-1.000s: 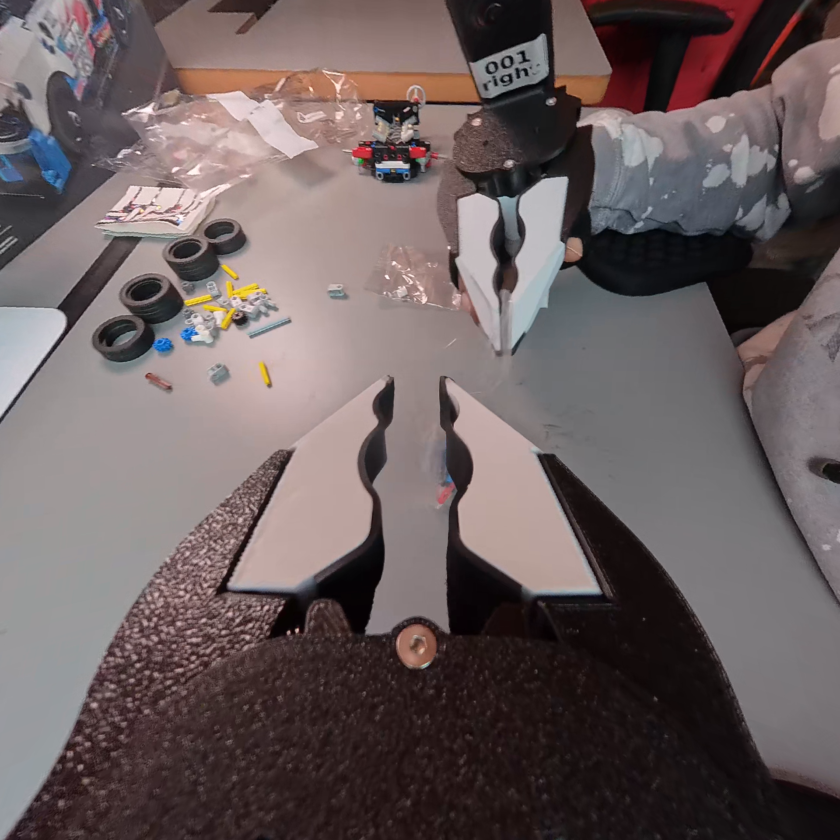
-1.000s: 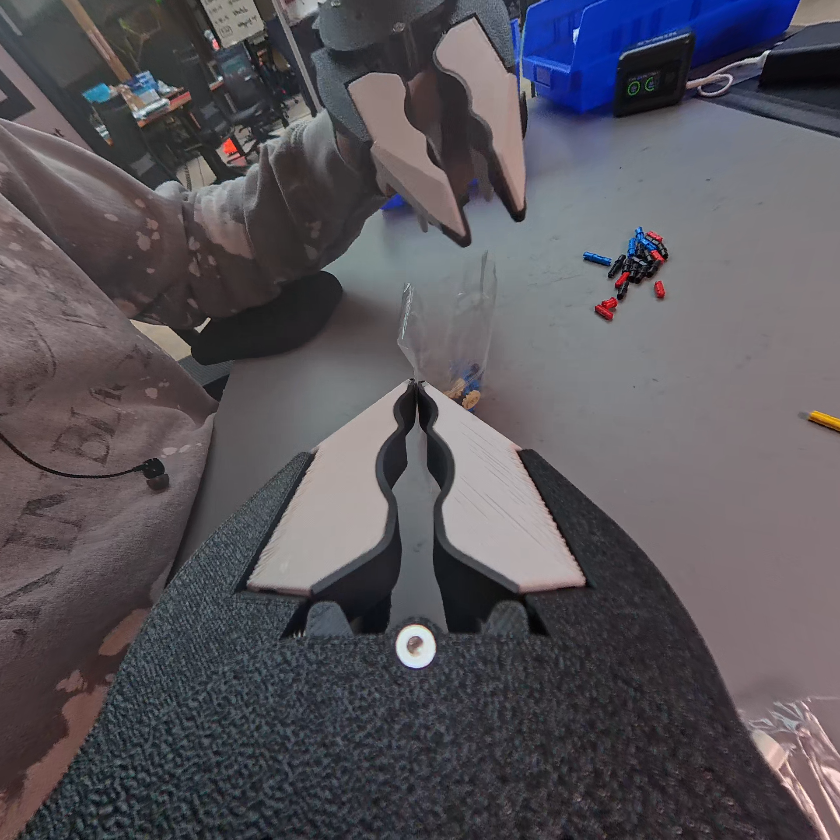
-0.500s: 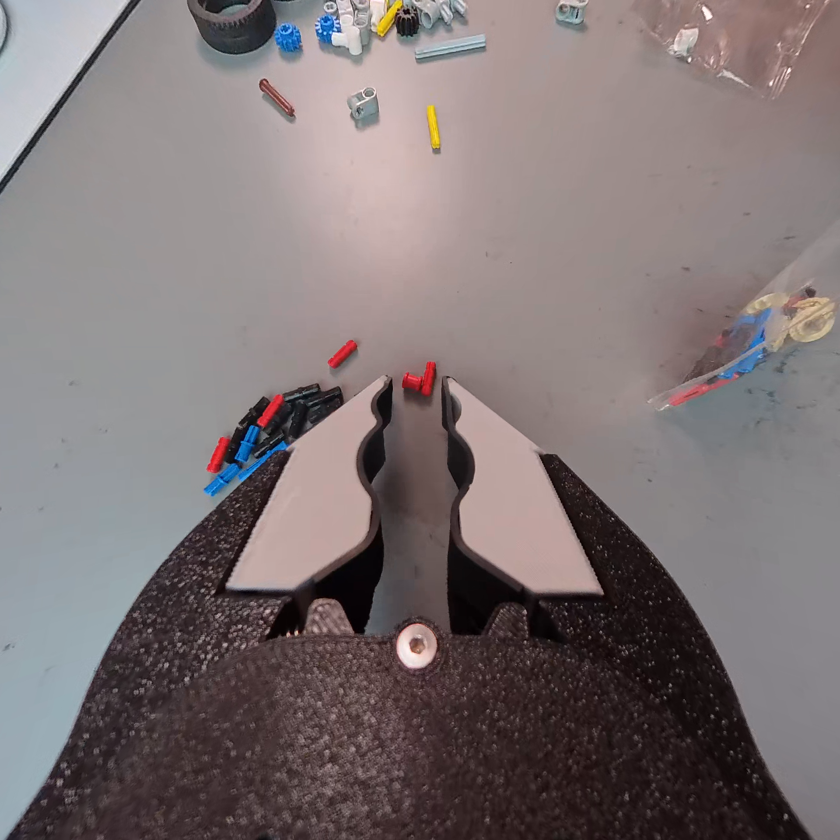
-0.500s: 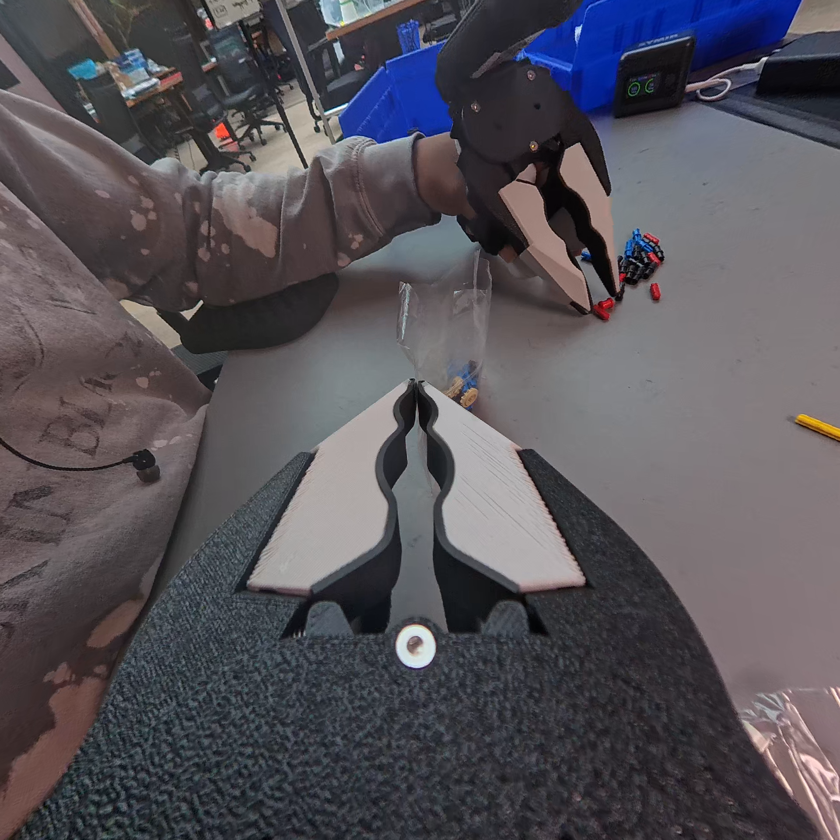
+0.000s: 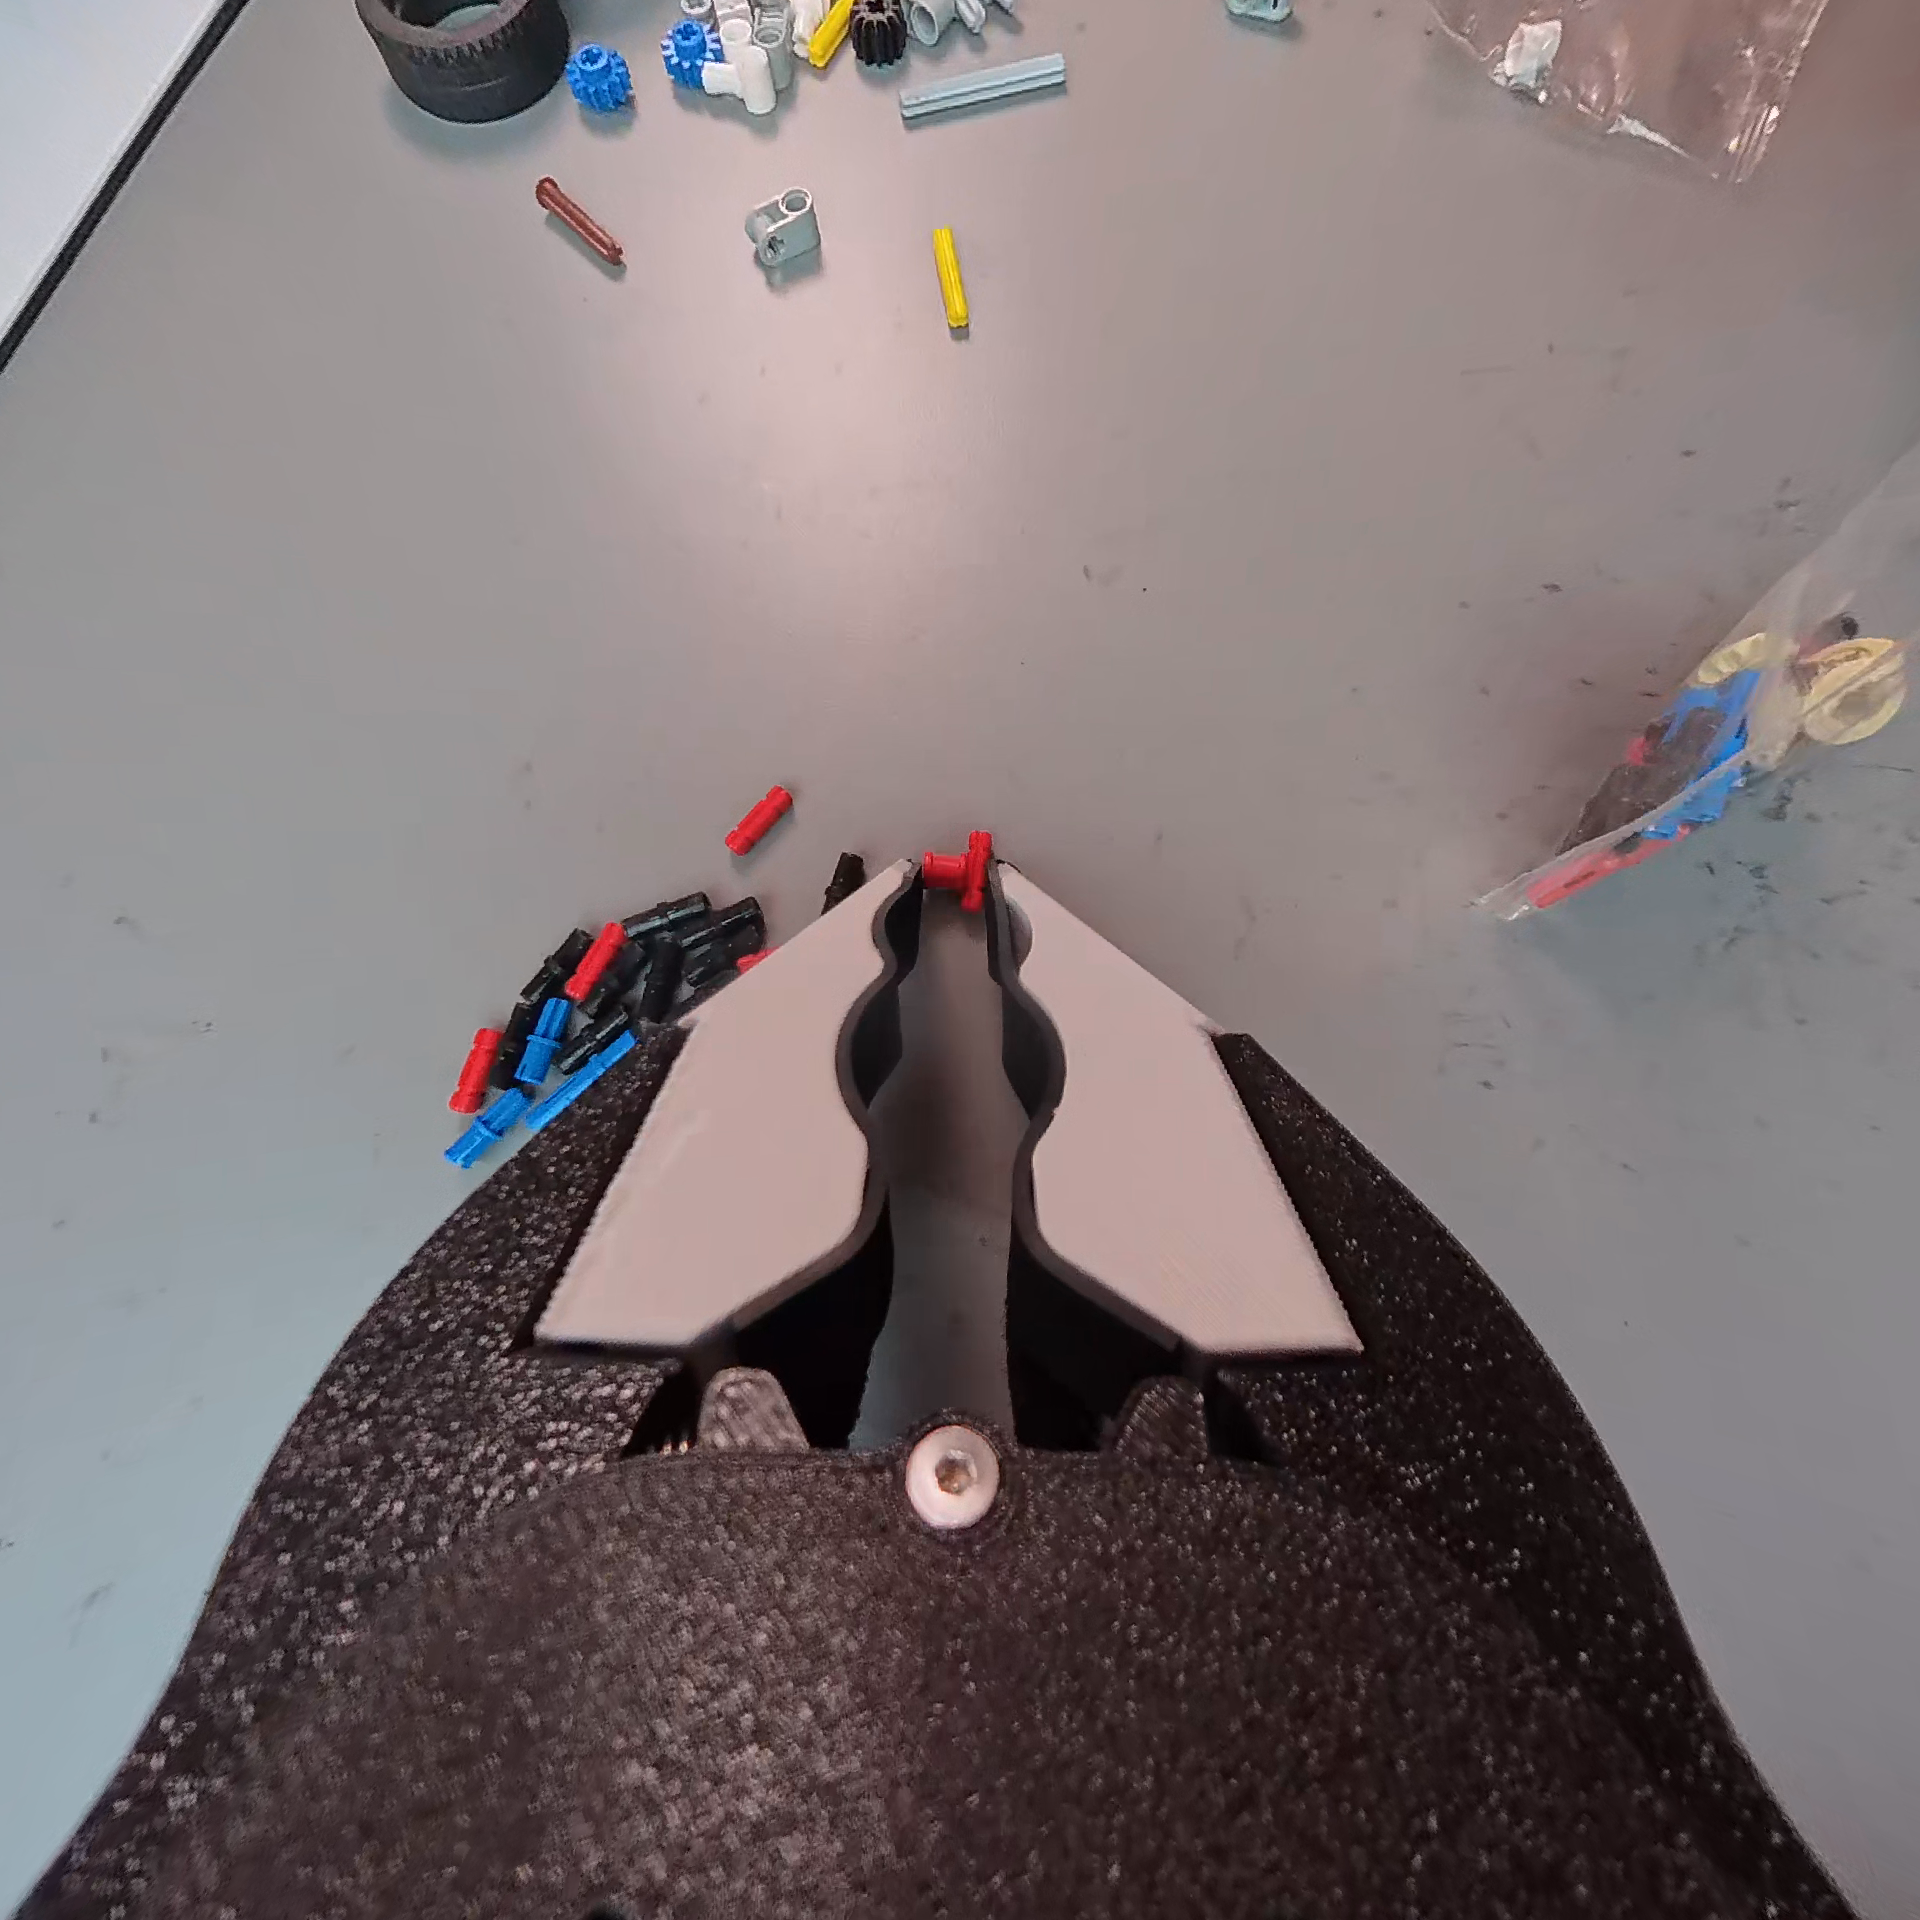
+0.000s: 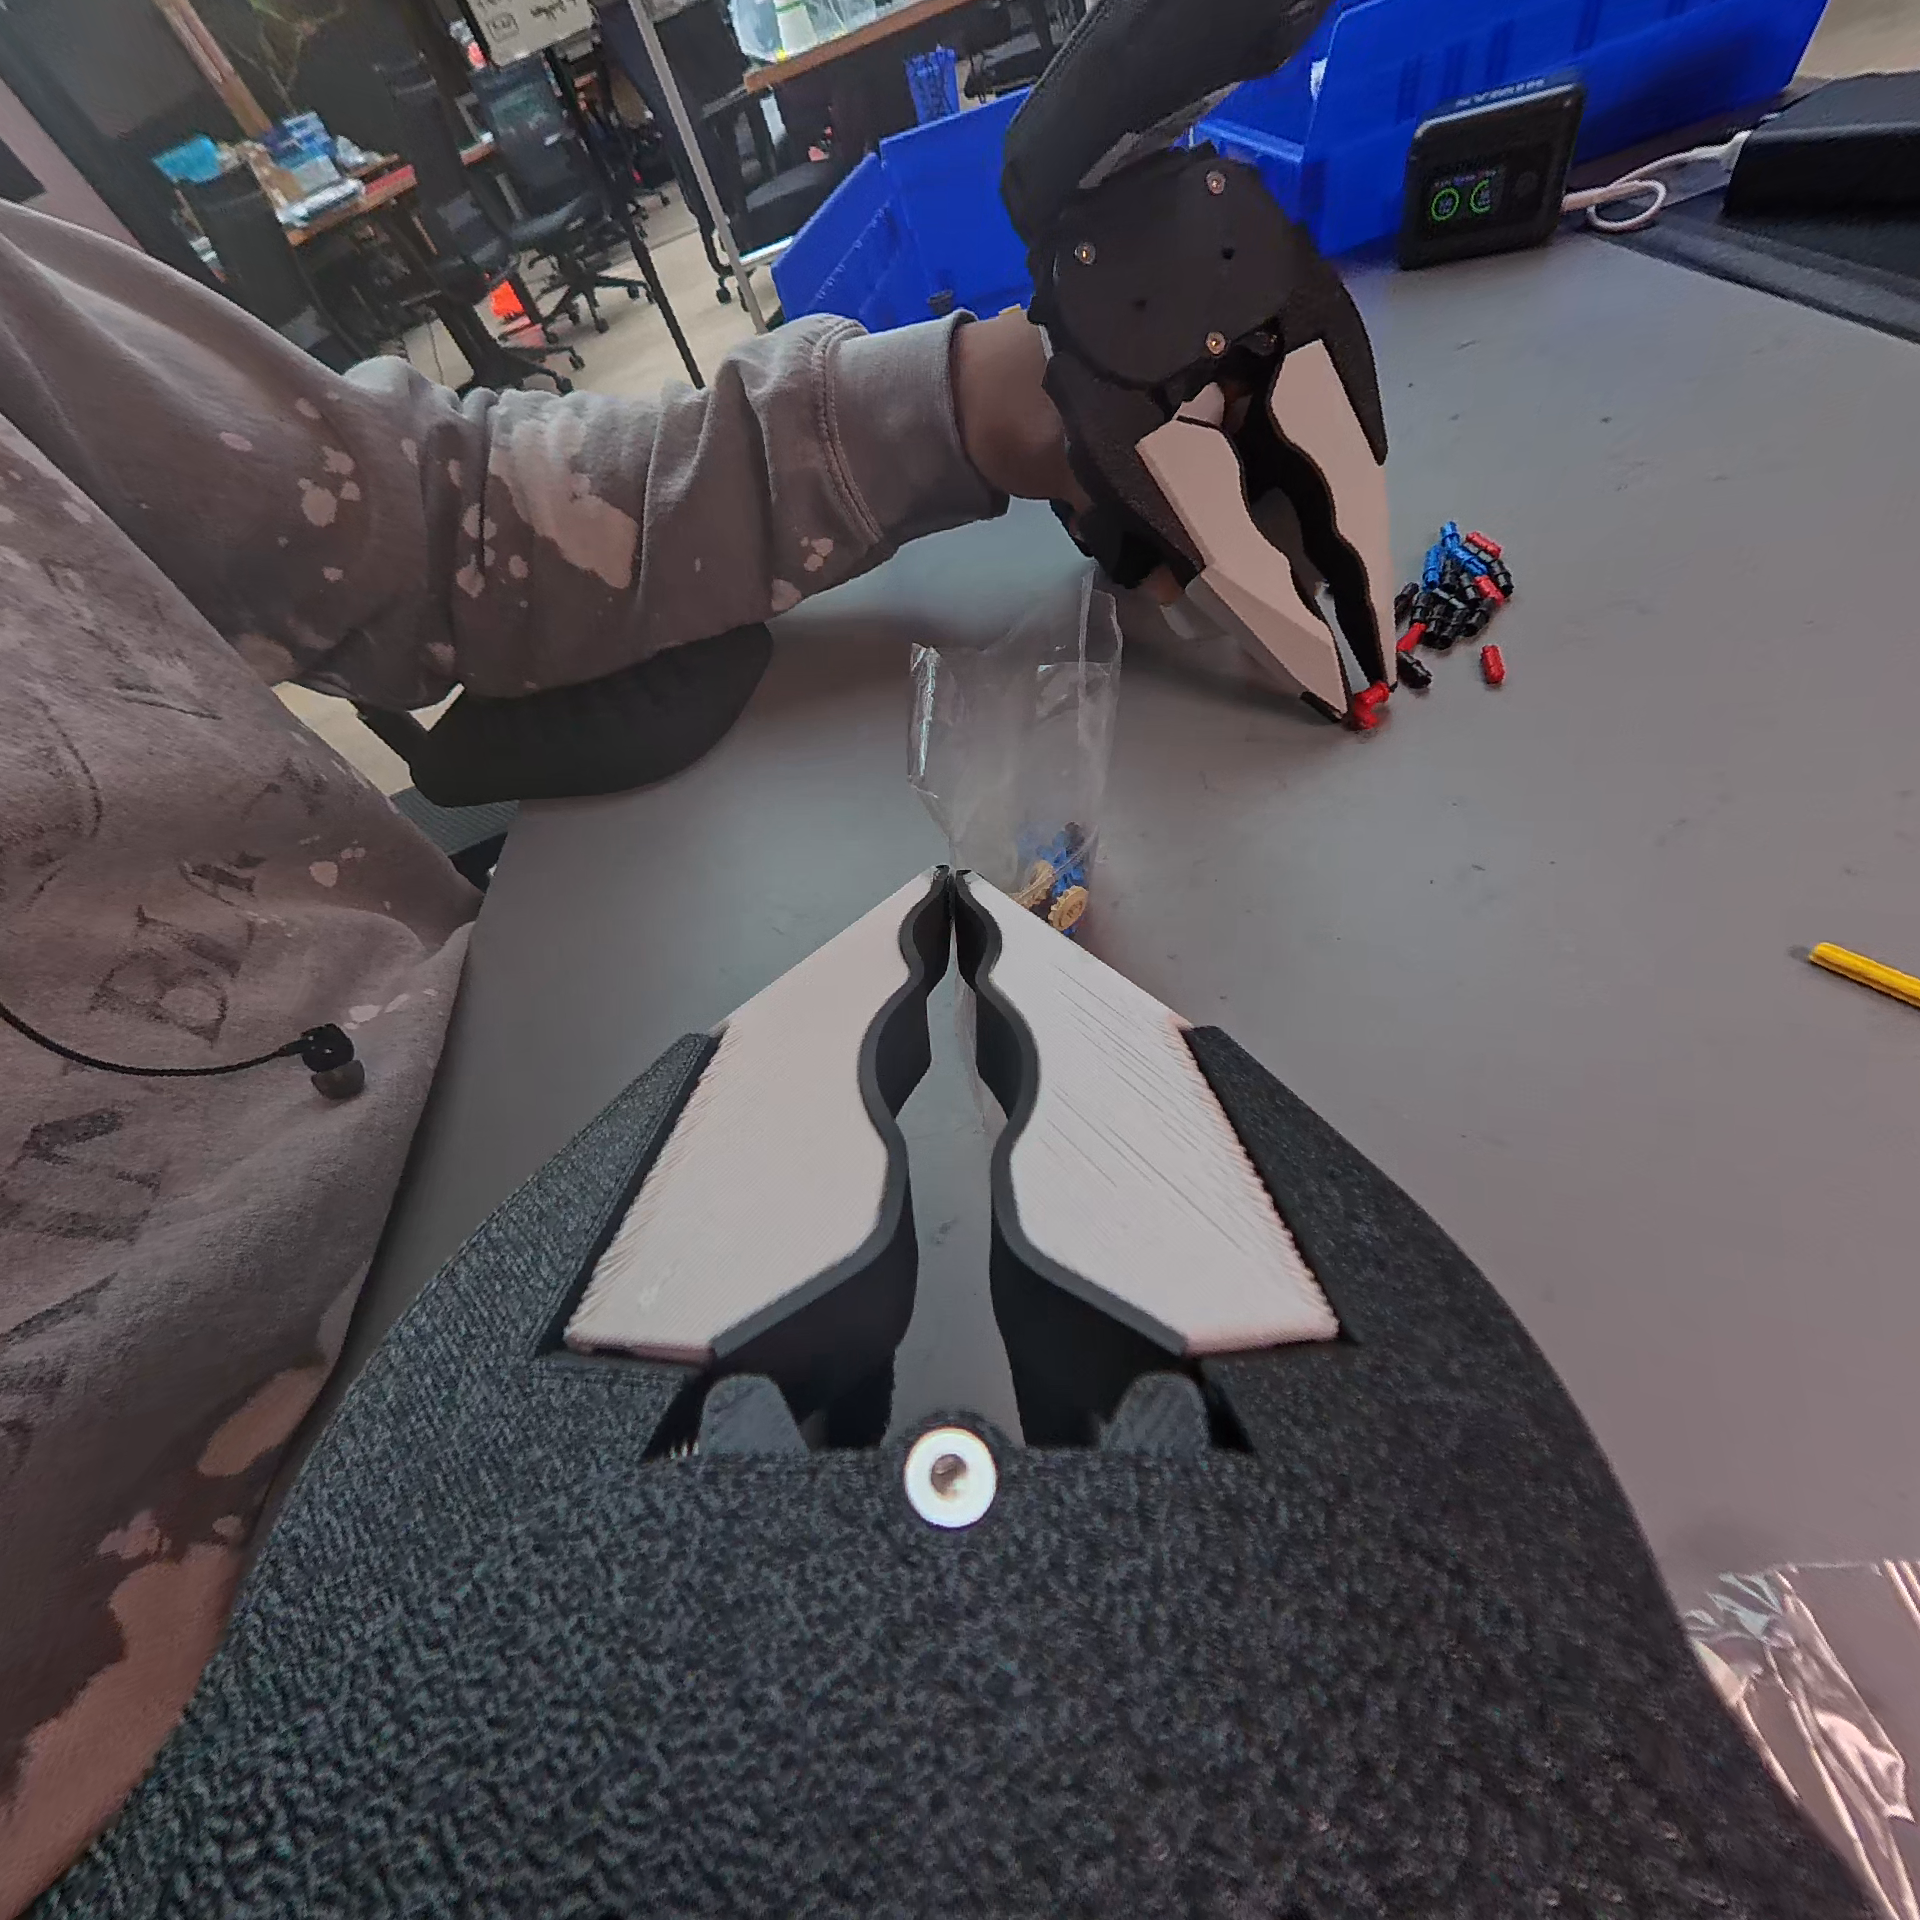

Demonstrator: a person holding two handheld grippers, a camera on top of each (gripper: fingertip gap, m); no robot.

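The left gripper (image 5: 951,873) has its tips down on the grey table (image 5: 1039,520), with the jaws drawn in until only a narrow gap is left. A small red connector (image 5: 958,869) sits crosswise in that gap. Both fingertips appear to press on it, so it looks pinched, low against the table surface. The right wrist view shows the same thing from the side: the left gripper (image 6: 1351,701) is angled steeply down with the red connector (image 6: 1369,707) at its very point.

Just to its left lies a loose heap of pins (image 5: 613,997) in black, blue and red. A single black pin (image 5: 844,878) lies beside the left finger, and a lone red pin (image 5: 758,821) lies a little apart. Farther off are a black tyre (image 5: 468,52), a brown axle (image 5: 579,220), a grey joint piece (image 5: 784,223) and a yellow axle (image 5: 950,276).

The right gripper (image 6: 952,878) is fully closed, its tips meeting on the film of a clear plastic bag (image 6: 1013,727). The bag rises from the tips, with small blue and tan parts gathered at its lower end near the table. The left wrist view shows the clear plastic bag (image 5: 1766,727) well to the right of the red connector. A person's speckled grey sleeve (image 6: 623,499) reaches across behind it, and blue bins (image 6: 1455,104) stand at the table's far edge.
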